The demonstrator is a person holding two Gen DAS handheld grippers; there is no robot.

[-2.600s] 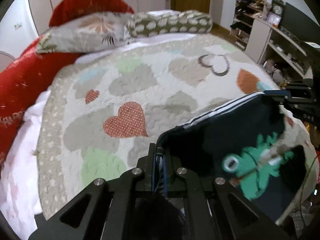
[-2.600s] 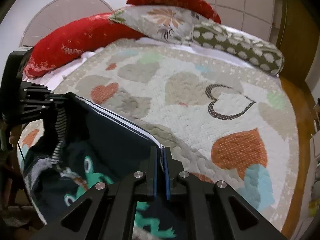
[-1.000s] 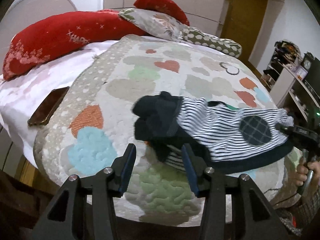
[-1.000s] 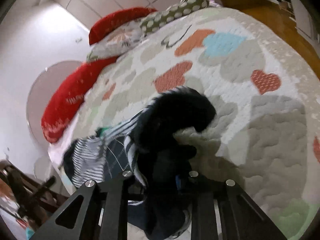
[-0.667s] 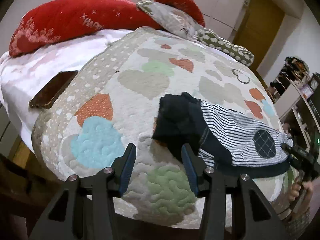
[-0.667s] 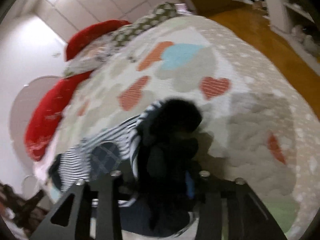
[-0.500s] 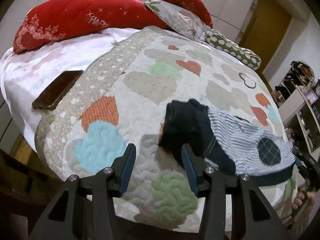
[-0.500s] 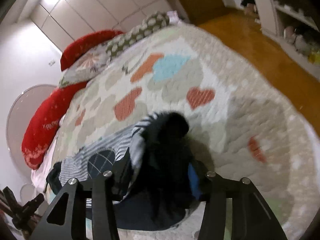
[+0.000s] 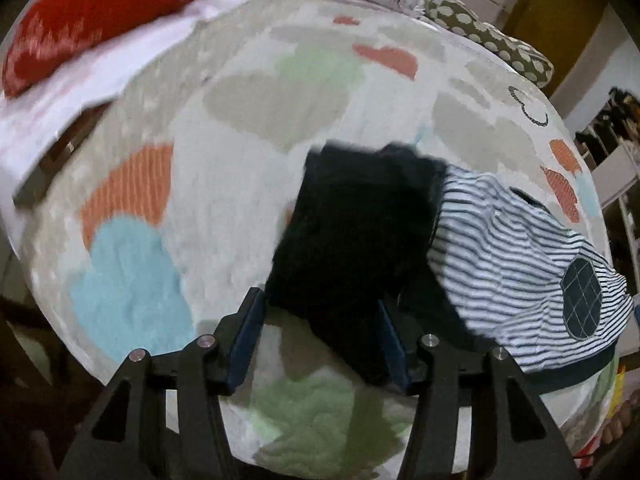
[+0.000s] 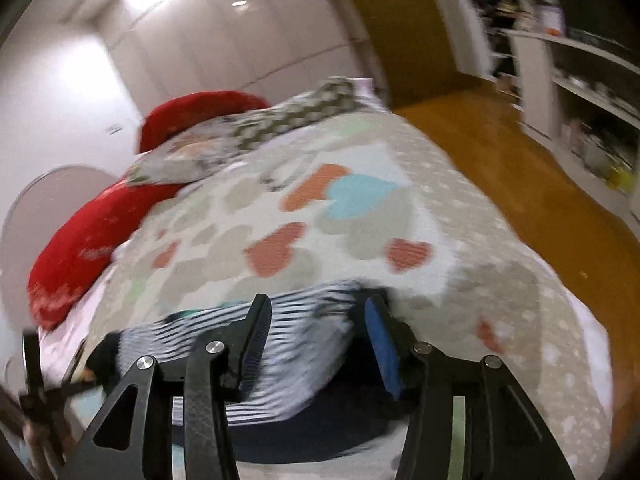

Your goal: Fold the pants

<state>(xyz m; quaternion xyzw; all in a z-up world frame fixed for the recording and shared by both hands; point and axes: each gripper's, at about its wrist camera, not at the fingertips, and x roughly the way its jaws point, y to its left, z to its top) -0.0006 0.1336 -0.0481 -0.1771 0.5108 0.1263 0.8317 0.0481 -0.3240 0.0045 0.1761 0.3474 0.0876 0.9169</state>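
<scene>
Released since before, pants point(image 9: 360, 236) lie on the heart quilt point(image 9: 224, 184); both jaws apart, left opening.

Your left gripper point(image 9: 320, 332) points down at the near part of a quilted bedspread point(image 9: 224, 184) patterned with hearts. Its jaws are opening, and the dark navy end of the pants point(image 9: 360, 224) lies between the blue pads point(image 9: 250, 332) without being pressed. The pants lie bunched, dark fabric to the left, a black-and-white striped lining point(image 9: 516, 256) with a round checked patch point(image 9: 582, 298) spreading to the right, near the bed's edge. At far left a red bolster point(image 9: 100, 20) rests against a white sheet point(image 9: 76, 92). A dotted pillow point(image 9: 492, 48) lies at the far right. The picture is blurred.
</scene>
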